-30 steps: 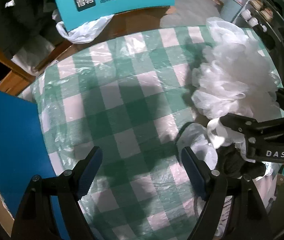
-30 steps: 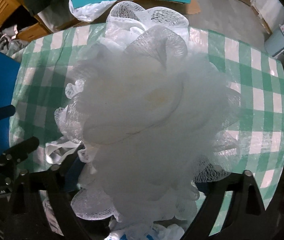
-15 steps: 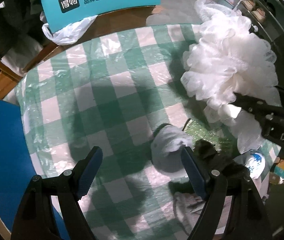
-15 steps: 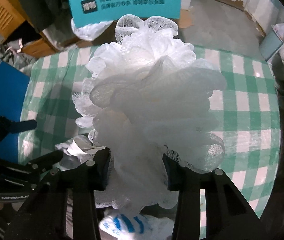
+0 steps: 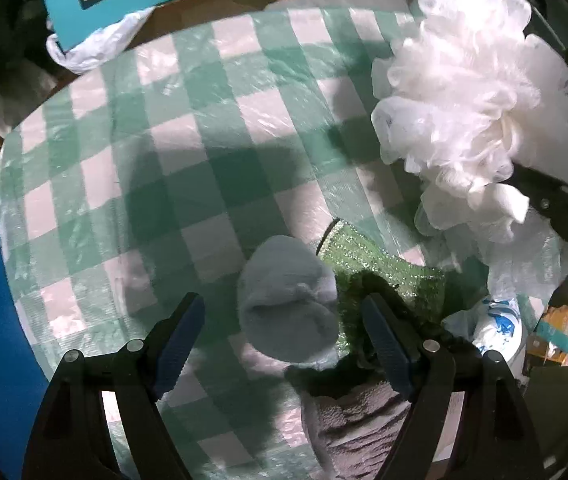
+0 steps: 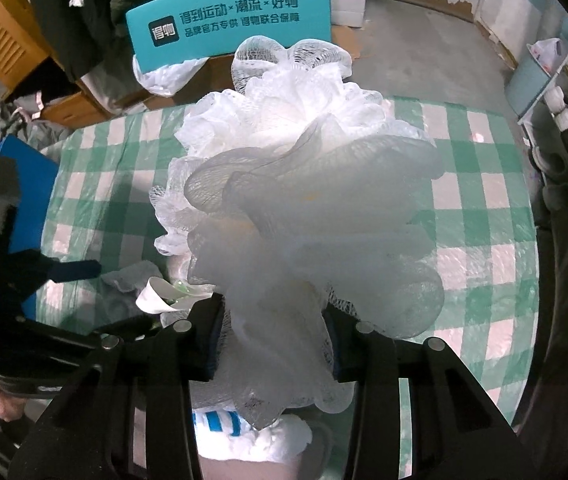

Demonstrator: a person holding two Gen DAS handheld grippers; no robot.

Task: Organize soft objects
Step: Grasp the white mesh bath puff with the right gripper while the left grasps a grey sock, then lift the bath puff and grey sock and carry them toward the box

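Over the checked table (image 5: 188,168), our right gripper (image 6: 274,344) pinches the white loofah (image 6: 303,208); left gripper (image 5: 284,344) gapes empty above the grey sock (image 5: 287,304), so we'd drop straight down.

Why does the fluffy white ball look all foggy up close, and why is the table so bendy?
Right wrist view: the white bath pouf fills the lens, its near folds soft and grey, its far top bright and sharp. Left wrist view: the fisheye lens curves the checked tablecloth; a dark shadow crosses it, and its plastic cover shines in patches.
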